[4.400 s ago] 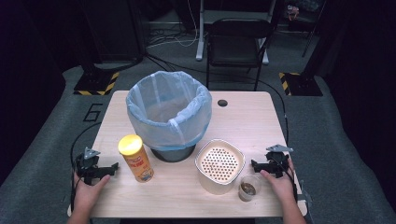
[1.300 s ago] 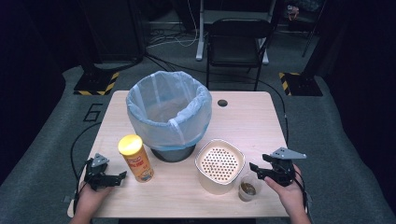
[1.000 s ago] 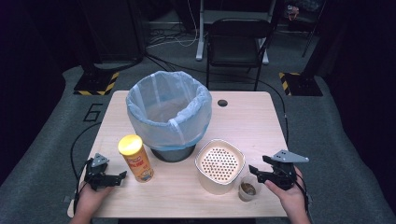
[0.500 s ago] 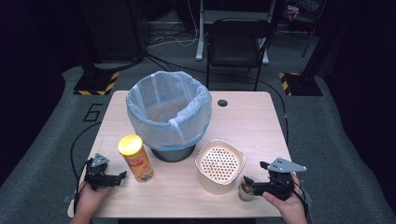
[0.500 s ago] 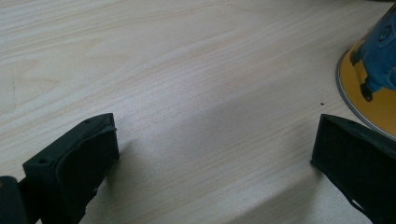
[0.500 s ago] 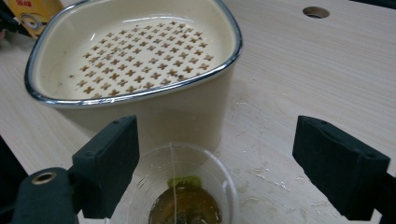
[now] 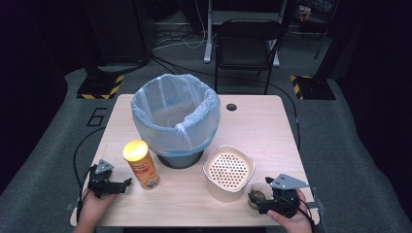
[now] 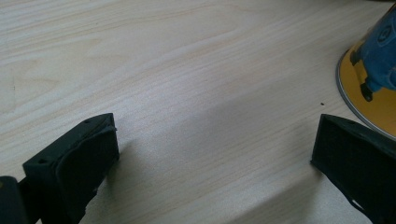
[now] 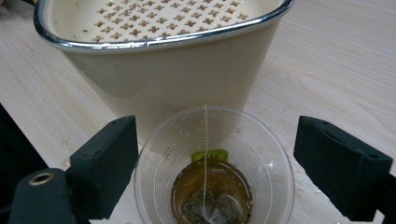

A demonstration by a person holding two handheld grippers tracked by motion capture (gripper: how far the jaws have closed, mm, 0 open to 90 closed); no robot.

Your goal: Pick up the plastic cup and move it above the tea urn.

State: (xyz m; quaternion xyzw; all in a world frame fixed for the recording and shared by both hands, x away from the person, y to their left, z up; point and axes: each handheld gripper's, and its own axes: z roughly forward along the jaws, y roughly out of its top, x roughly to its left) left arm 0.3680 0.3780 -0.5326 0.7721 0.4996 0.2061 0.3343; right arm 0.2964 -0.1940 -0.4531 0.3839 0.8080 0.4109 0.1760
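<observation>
A dim lab or studio: floor cables [image 7: 180, 39], hazard-striped stand bases [image 7: 99, 87] and a folding chair [image 7: 248, 46].

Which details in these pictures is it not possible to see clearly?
- Bin: its floor is hidden by the blue liner, high view.
- Yellow can: label too small in the high view; cut off by the edge in the left claw view.
- Clear cup: its base is cut off by the bottom edge, right claw view.
</observation>
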